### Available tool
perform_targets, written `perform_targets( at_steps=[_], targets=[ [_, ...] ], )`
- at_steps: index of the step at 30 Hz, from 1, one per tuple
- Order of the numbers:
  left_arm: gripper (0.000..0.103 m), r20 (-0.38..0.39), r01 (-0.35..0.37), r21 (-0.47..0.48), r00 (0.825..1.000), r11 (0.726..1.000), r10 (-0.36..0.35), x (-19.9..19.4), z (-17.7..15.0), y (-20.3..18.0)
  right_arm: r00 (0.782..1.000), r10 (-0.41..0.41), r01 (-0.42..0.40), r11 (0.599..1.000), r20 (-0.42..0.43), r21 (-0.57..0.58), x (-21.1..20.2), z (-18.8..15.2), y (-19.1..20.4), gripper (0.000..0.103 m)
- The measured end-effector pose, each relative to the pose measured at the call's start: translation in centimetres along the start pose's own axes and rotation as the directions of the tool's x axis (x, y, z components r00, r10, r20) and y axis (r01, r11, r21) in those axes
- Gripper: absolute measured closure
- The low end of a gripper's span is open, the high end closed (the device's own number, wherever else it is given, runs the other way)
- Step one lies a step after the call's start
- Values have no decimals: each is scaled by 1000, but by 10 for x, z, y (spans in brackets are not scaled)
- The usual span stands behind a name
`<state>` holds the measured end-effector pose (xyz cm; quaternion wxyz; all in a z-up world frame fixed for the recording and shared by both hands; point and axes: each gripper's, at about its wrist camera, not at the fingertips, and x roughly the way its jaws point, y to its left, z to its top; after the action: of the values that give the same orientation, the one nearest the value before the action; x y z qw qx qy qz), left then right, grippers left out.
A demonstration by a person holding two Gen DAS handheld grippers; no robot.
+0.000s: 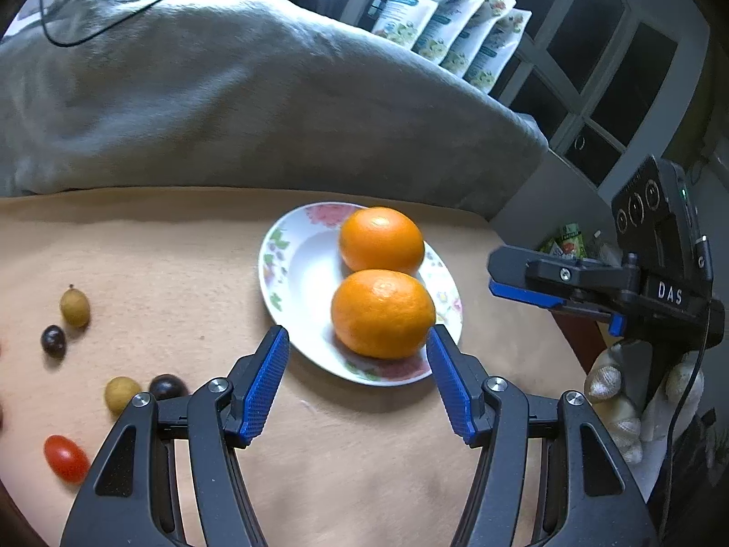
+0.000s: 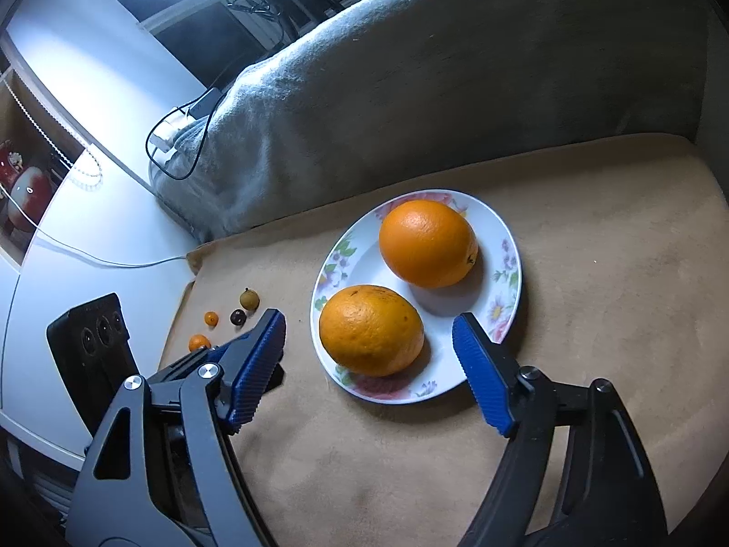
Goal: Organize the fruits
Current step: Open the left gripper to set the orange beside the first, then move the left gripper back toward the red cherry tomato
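Looking down both wrist cameras, I see two oranges on a floral plate (image 1: 291,269) that sits on the tan cloth (image 1: 159,246). The near orange (image 1: 382,313) and far orange (image 1: 382,240) lie just beside each other. My left gripper (image 1: 357,383) hovers before the plate, jaws apart, nothing between the pads. My right gripper (image 2: 369,360) likewise stands open and empty, the near orange beyond its tips. Left of the plate, small fruits are scattered: two tan longans (image 1: 74,306), two dark grapes (image 1: 53,341), a red cherry tomato (image 1: 66,458). A grey blanket (image 1: 228,91) lies behind.
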<state>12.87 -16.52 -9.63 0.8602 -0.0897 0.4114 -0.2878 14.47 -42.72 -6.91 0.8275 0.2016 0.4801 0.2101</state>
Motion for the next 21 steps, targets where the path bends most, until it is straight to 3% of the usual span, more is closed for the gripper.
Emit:
perform_targets(
  at_steps=[11,21],
  targets=[
    [40,78,-54,9,996,999,53,-39,-9,19,996,-47,56,990,70,-128,-15,-15,32,24],
    [40,127,-200,13,972,980,196,-79,-26,50,993,-56,85,954,108,-287,-12,-35,77,24]
  ],
)
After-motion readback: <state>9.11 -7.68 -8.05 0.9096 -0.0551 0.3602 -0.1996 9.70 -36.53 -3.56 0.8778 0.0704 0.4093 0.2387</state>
